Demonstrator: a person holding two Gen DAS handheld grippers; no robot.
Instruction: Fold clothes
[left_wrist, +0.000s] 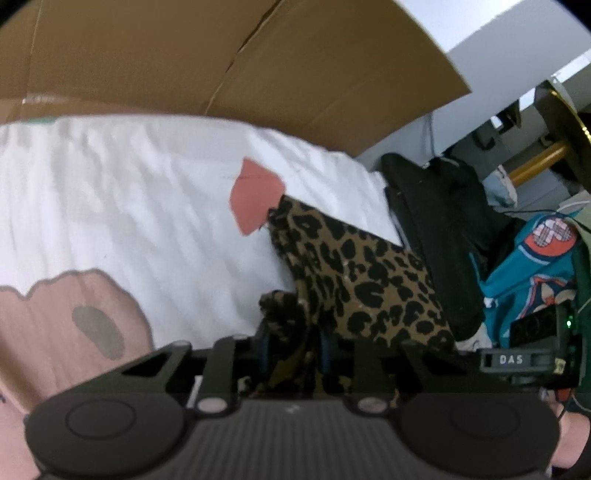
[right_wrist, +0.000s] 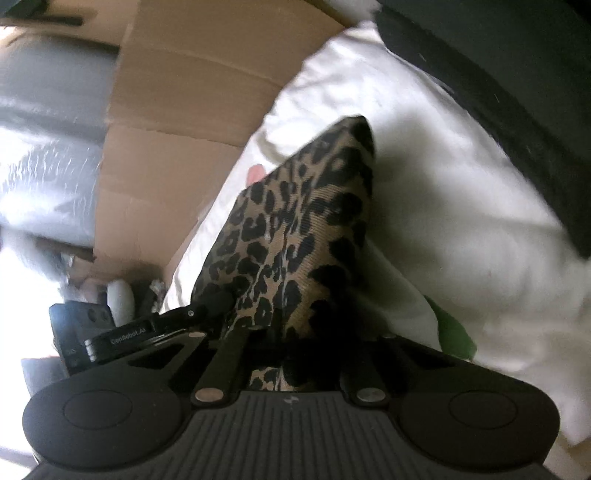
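Because the single leopard-print garment (left_wrist: 354, 280) is light, soft ribbed knit, it should drape and is best held at edges. Lying over the white bedding (left_wrist: 129, 192), it is pinched by two tools: left tool (left_wrist: 293, 354) and right tool (right_wrist: 295, 354), both clamped on cloth.

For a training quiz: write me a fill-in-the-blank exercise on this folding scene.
1. Both tools, left and right, are shut on a garment with a ____ print.
2. The garment lies on a ____ bedsheet.
3. Behind the bed stands brown ____.
4. Right of the garment in the left wrist view lies a ____ garment.

Missing words: leopard; white; cardboard; black
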